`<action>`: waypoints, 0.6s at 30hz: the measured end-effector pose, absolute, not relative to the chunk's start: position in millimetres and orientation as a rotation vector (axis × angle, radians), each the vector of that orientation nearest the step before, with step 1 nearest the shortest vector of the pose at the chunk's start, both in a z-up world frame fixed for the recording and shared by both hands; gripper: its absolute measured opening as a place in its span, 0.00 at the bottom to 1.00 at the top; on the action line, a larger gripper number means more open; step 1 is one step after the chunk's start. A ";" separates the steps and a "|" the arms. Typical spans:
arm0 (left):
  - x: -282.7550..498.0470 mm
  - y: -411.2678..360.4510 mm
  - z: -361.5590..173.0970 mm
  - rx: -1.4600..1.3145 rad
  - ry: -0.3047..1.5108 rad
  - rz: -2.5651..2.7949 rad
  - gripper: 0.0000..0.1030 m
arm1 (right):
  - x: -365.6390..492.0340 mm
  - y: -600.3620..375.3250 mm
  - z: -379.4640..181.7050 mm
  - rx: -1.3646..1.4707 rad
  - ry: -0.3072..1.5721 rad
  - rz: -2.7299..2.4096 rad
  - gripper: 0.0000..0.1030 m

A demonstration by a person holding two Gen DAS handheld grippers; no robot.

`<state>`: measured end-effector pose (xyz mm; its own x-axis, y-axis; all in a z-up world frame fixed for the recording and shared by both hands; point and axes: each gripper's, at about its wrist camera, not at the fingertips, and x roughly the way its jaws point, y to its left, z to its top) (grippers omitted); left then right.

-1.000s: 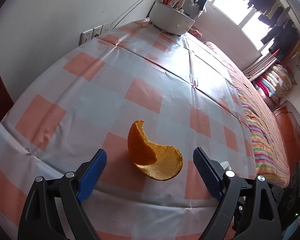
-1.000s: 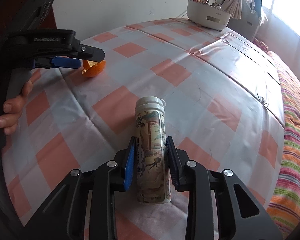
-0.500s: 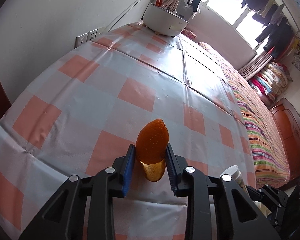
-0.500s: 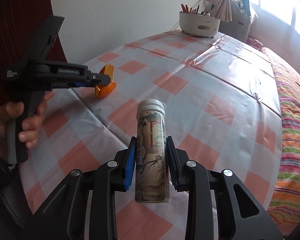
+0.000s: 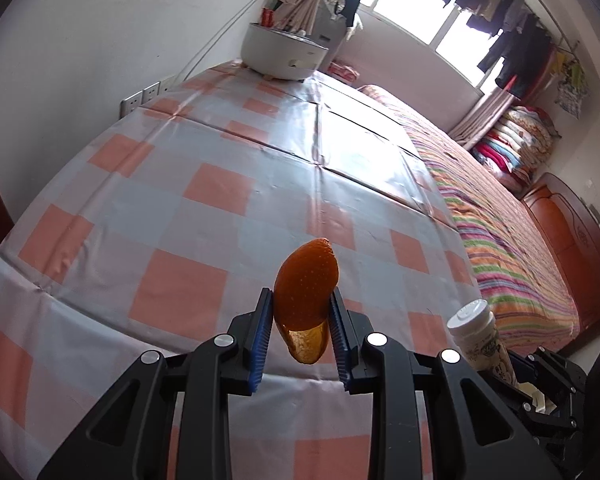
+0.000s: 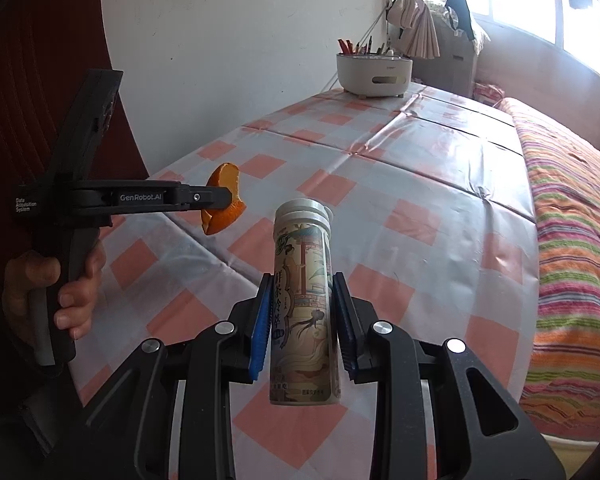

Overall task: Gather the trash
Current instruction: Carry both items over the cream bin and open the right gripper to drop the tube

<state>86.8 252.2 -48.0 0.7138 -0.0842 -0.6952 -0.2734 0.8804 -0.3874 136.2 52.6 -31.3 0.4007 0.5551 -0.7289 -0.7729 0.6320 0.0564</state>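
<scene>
left gripper (image 5: 300, 332) clamps orange peel (image 5: 306, 294), right gripper (image 6: 302, 320) clamps tea bottle (image 6: 304, 304), both above checked tablecloth (image 6: 440, 184); white holder (image 6: 374, 74) far end, well apart.

Both wrist views look steeply down along their grippers, close over one checked table (image 5: 204, 208) — shared from neighbouring angles.

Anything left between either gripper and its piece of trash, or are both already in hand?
Nothing in the way. The left gripper is shut on the orange peel, the right gripper on the tea bottle; both are lifted off the checked tablecloth. No bin is visible.
</scene>
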 end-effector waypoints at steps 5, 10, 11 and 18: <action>82.5 227.0 -43.6 -0.444 0.774 0.068 0.26 | 132.3 37.2 -30.5 -0.295 0.784 0.833 0.27; 78.5 205.7 -41.9 -0.403 0.775 0.036 0.26 | 126.6 17.5 -27.1 -0.278 0.775 0.803 0.28; 77.8 202.6 -42.0 -0.398 0.775 0.031 0.26 | 125.8 13.8 -27.7 -0.276 0.775 0.796 0.27; 76.0 173.8 -43.8 -0.362 0.790 -0.021 0.26 | 115.3 -18.1 -24.8 -0.252 0.765 0.749 0.28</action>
